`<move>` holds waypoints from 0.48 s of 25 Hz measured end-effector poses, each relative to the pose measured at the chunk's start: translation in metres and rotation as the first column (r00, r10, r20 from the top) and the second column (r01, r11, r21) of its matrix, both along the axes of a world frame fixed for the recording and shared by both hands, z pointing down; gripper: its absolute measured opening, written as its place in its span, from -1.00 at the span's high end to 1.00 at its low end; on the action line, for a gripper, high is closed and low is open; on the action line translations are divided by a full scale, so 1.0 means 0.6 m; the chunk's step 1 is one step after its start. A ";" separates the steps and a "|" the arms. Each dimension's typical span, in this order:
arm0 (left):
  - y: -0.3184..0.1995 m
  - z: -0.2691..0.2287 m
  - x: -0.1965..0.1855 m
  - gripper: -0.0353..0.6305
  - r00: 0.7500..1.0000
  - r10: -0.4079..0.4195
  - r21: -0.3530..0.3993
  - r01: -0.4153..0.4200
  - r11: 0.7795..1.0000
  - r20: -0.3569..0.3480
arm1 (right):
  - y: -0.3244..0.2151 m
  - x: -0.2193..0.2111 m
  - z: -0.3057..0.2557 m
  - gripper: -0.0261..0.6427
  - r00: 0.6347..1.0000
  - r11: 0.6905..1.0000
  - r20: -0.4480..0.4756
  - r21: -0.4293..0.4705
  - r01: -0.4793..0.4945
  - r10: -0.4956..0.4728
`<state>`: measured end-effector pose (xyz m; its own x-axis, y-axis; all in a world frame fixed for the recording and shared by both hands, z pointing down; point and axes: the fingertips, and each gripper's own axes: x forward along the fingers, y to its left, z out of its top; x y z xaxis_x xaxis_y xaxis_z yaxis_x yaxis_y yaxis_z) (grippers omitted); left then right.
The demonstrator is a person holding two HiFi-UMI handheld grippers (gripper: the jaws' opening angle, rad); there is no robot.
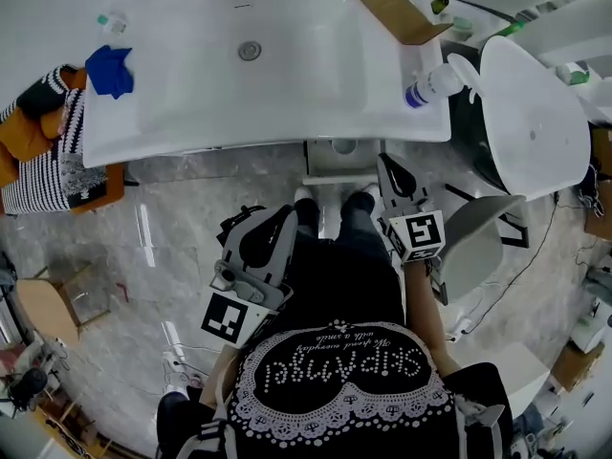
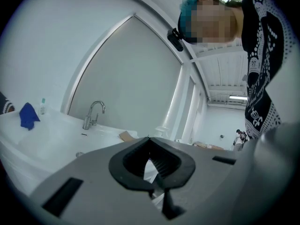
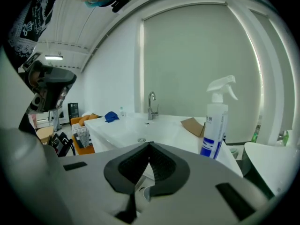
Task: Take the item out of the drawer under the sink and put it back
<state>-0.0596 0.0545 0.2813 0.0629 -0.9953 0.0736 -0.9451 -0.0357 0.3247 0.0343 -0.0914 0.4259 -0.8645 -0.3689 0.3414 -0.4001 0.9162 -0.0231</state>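
From my remote seat, the left gripper (image 2: 150, 142) shows its jaws clenched. The dark pads meet at the tips and leave only the small diamond-shaped gap behind them, and nothing sits in that gap. The right gripper (image 3: 149, 146) reads the same, with its jaws pressed tip to tip and gripping nothing. Neither pair touches any object.

In the head view I see both grippers held in front of the person's body, above the marble floor (image 1: 143, 256) and short of the front rim of the sink (image 1: 191, 94). The left one is nearer the body and the right one nearer the sink. The right gripper's view looks across the basin to the faucet (image 3: 151, 106) at the back, with the drain (image 3: 141, 139) in the middle. A spray bottle (image 3: 215, 125) stands upright on the sink's right edge, close to that gripper, and a flat piece of cardboard (image 3: 192, 124) lies just behind it. A blue cloth (image 1: 110, 70) lies on the far left corner.

I cannot see the task's item in any view. A white part (image 1: 335, 161) shows under the sink's front rim, just ahead of the person's shoes (image 1: 359, 202). I cannot tell whether it is the drawer, or whether that is open or closed.
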 end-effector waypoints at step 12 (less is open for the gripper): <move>-0.025 -0.003 -0.007 0.88 0.999 0.046 0.041 -0.046 0.998 0.005 | 0.000 0.023 -0.078 0.87 0.994 0.997 0.077 0.019 -0.074 0.072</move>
<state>-0.0637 0.0394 0.2796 0.1082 -0.9936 0.0333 -0.9434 -0.0920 0.3187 0.0481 -0.0911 0.3794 -0.8581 -0.4386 0.2670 -0.4637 0.8853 -0.0360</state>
